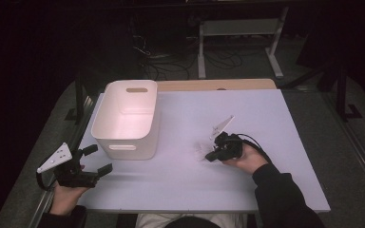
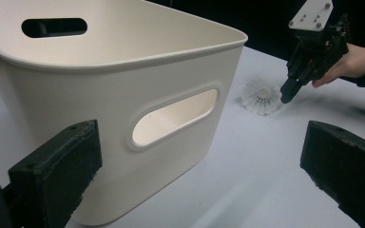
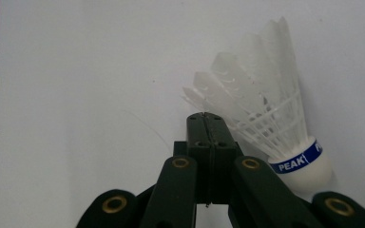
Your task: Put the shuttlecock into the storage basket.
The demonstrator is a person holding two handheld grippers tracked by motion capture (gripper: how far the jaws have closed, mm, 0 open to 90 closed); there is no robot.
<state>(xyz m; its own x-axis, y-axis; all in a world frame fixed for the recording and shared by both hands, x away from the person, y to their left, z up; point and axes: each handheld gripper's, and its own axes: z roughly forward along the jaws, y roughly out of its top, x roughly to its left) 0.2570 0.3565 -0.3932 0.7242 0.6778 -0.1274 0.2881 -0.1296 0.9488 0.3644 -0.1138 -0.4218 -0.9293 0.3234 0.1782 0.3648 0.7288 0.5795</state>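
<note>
High view: white table, dark room, cables behind

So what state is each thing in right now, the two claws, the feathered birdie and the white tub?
Left claw: open, holding nothing, beside the tub.
Right claw: jaws pressed together; shuttlecock beside them, not between them.
Shuttlecock: lying on its side on the table.
White tub: upright; what shows of its inside is empty.
</note>
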